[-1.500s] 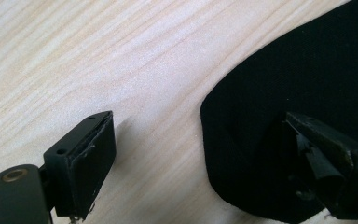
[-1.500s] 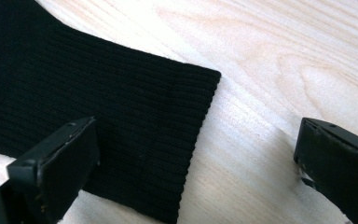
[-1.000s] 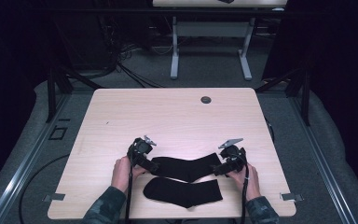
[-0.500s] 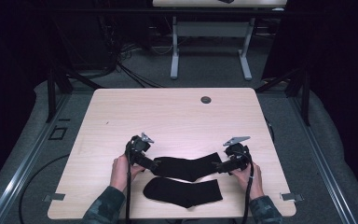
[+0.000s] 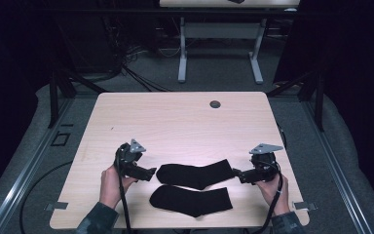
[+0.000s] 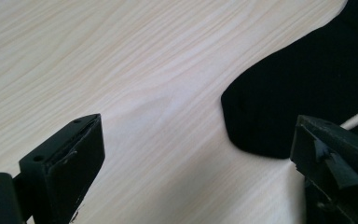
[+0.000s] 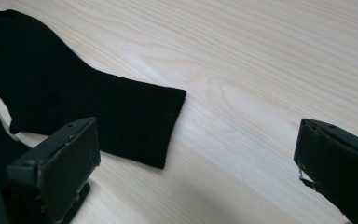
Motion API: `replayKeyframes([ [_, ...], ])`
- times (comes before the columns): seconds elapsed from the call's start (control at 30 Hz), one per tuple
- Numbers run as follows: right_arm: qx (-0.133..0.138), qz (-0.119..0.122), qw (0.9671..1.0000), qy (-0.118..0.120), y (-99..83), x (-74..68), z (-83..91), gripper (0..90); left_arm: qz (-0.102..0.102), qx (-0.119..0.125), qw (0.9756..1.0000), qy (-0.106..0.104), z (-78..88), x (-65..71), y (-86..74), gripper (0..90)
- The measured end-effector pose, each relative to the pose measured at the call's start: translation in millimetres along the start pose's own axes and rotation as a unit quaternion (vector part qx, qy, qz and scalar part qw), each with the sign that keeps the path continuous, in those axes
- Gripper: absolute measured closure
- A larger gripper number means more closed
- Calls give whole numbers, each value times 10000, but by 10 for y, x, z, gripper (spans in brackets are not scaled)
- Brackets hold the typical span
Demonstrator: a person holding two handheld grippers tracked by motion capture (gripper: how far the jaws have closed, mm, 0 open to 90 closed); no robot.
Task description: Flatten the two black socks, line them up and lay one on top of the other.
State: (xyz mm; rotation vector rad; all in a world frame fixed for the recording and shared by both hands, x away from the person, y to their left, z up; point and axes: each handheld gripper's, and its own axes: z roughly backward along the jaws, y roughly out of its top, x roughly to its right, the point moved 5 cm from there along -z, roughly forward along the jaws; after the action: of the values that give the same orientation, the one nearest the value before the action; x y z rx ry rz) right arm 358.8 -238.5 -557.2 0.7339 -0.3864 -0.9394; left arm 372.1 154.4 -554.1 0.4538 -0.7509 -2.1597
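Observation:
Two black socks lie side by side near the front of the table. The upper sock (image 5: 195,174) stretches between my grippers; the lower sock (image 5: 192,201) lies just in front of it. My left gripper (image 5: 152,172) points at the upper sock's left end and stands open; its jaws have just been opening, with bare wood between them. In the left gripper view that gripper (image 6: 196,158) hovers beside the sock's rounded toe (image 6: 298,93). My right gripper (image 5: 235,173) is open at the right end. In the right gripper view, the ribbed cuff (image 7: 98,107) lies ahead of that gripper (image 7: 196,158), untouched.
The light wooden table (image 5: 175,122) has a dark round grommet (image 5: 215,104) near its far edge. Behind it, another table's white legs (image 5: 219,48) stand on the grey floor among dark cables (image 5: 126,68).
Both grippers have drawn slightly back and up off the ends of the upper sock, which now lies flat and free on the table.

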Motion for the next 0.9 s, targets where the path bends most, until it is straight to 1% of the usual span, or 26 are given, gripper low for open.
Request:
replayKeyframes([
  [0.07, 65, -21, 10000, -66, -29, 18, 69, 0, 56, 57, 9999, 69, 72, -27, -70, 29],
  [0.2, 96, -37, 9998, -175, -127, 61, 203, 0, 159, 65, 9996, 225, 203, -108, -253, 27],
  [0.33, 150, -111, 9994, -293, -248, 106, 318, 0, 350, 54, 9987, 364, 300, -207, -474, 21],
  [0.37, 128, -114, 9993, -333, -283, 121, 343, 0, 401, 63, 9983, 410, 319, -233, -530, 19],
  [0.47, 131, -172, 9989, -412, -396, 172, 381, 0, 556, 58, 9972, 486, 371, -307, -700, 18],
  [0.5, 134, -199, 9987, -457, -437, 193, 388, 0, 644, 77, 9965, 520, 380, -328, -756, 16],
  [0.53, 124, -236, 9985, -473, -482, 213, 387, 0, 678, 64, 9963, 530, 387, -354, -816, 15],
  [0.57, 71, -242, 9985, -487, -527, 239, 389, 0, 771, 47, 9955, 553, 387, -372, -875, 13],
  [0.6, 89, -298, 9981, -529, -570, 261, 383, 0, 829, 51, 9948, 587, 386, -391, -933, 9],
  [0.67, 32, -351, 9979, -534, -663, 304, 368, 0, 929, 11, 9938, 608, 369, -425, -1047, 7],
  [0.7, 30, -414, 9975, -577, -710, 322, 356, 0, 976, 4, 9932, 627, 358, -437, -1100, 3],
  [0.77, -29, -475, 9973, -557, -808, 366, 328, 0, 1045, 26, 9924, 653, 326, -457, -1195, 3],
  [0.83, -80, -557, 9966, -604, -905, 408, 289, 0, 1137, 21, 9913, 659, 286, -481, -1282, 1],
  [0.87, -111, -605, 9963, -594, -949, 426, 270, 0, 1200, 40, 9904, 682, 269, -490, -1314, 1],
  [0.9, -112, -632, 9961, -604, -987, 443, 254, 0, 1224, 69, 9900, 692, 257, -500, -1342, 1],
])
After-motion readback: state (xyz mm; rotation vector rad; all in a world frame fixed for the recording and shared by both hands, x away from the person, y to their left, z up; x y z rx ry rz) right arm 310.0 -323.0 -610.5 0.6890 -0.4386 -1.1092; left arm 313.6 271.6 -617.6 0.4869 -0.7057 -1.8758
